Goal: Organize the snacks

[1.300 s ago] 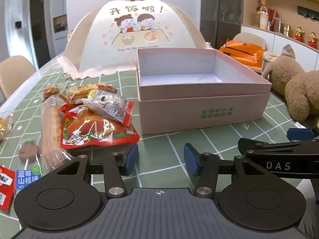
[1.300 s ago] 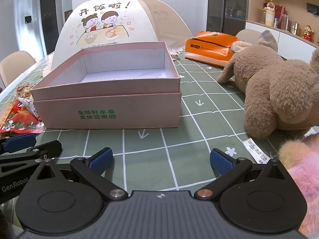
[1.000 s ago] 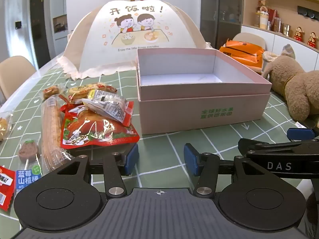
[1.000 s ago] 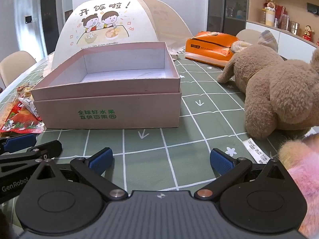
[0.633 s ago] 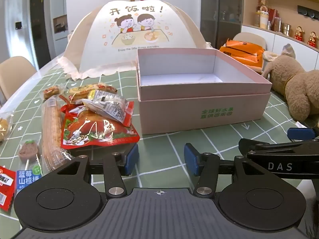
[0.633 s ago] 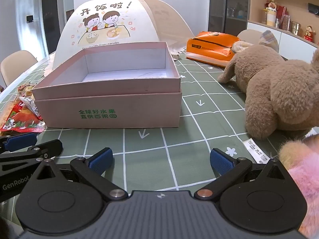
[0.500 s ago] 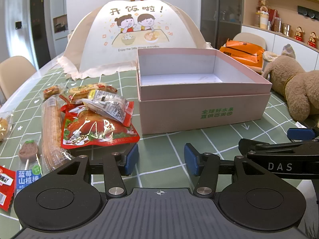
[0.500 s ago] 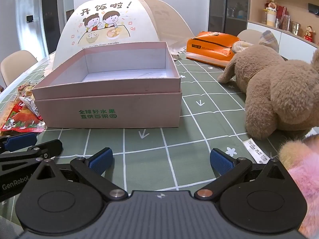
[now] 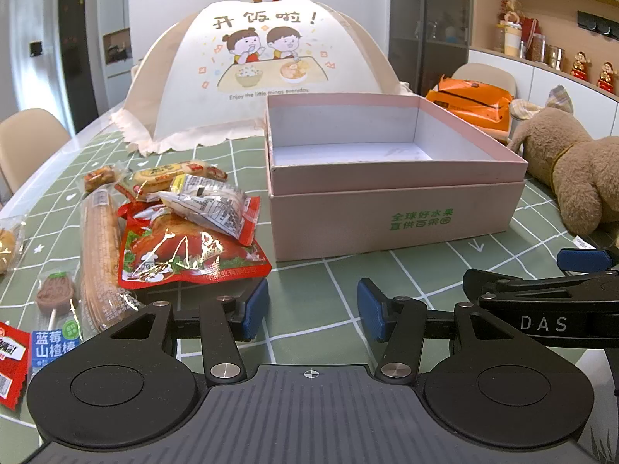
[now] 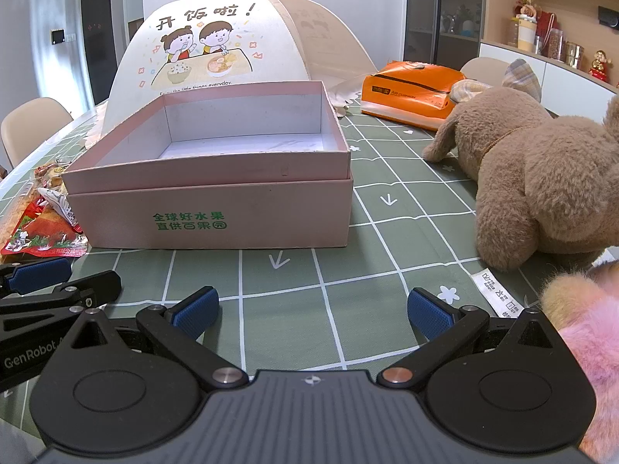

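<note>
An open, empty pink box (image 9: 390,197) stands on the green checked tablecloth; it also shows in the right wrist view (image 10: 216,208). A pile of snack packets lies left of it: a red chicken packet (image 9: 185,255), a silver-and-red packet (image 9: 211,208), a long biscuit stick pack (image 9: 98,239), a lollipop (image 9: 56,297). My left gripper (image 9: 311,309) is open and empty, low over the cloth just right of the red packet. My right gripper (image 10: 311,309) is open wide and empty in front of the box.
A domed food cover (image 9: 267,69) stands behind the box. A brown plush dog (image 10: 541,185) lies at the right, with pink fur (image 10: 588,344) beside my right gripper. An orange bag (image 10: 410,92) lies at the back right. Chairs stand at the left edge.
</note>
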